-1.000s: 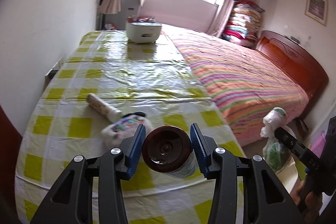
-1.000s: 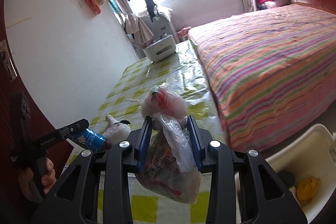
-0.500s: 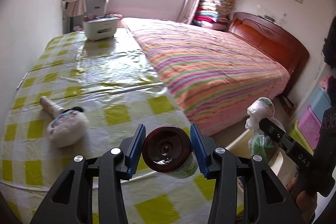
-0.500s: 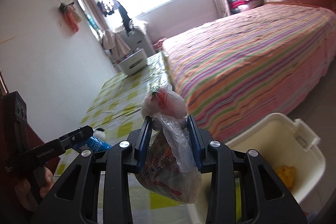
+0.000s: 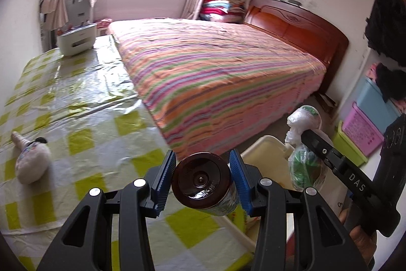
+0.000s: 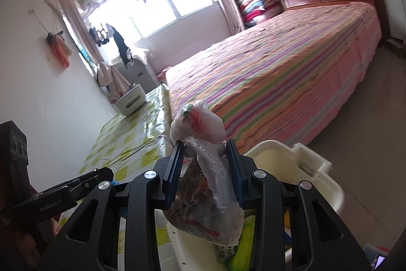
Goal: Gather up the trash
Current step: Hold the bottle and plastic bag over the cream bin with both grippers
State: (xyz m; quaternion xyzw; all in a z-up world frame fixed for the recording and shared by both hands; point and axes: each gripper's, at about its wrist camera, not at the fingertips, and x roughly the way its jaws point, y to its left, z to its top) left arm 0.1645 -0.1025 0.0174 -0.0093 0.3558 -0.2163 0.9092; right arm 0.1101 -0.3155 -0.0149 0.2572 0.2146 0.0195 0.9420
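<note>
My left gripper (image 5: 203,180) is shut on a brown-capped bottle (image 5: 203,182), held over the table's right edge, near the cream trash bin (image 5: 266,154). My right gripper (image 6: 205,161) is shut on a tied clear plastic bag of trash (image 6: 205,207), which hangs above the cream bin (image 6: 299,169). The right gripper with its bag (image 5: 304,164) also shows in the left wrist view, over the bin. The left gripper's finger (image 6: 76,184) shows at the lower left of the right wrist view.
A table with a yellow-checked cloth (image 5: 76,118) stands left of a striped bed (image 5: 215,73). A white stuffed item (image 5: 30,161) lies on the table's left. A white box (image 5: 76,40) sits at the far end. Coloured baskets (image 5: 362,136) stand at right.
Both grippers have swung right, away from the table and toward the bin. The bin fills more of both views. The bottle and the bag stay gripped.
</note>
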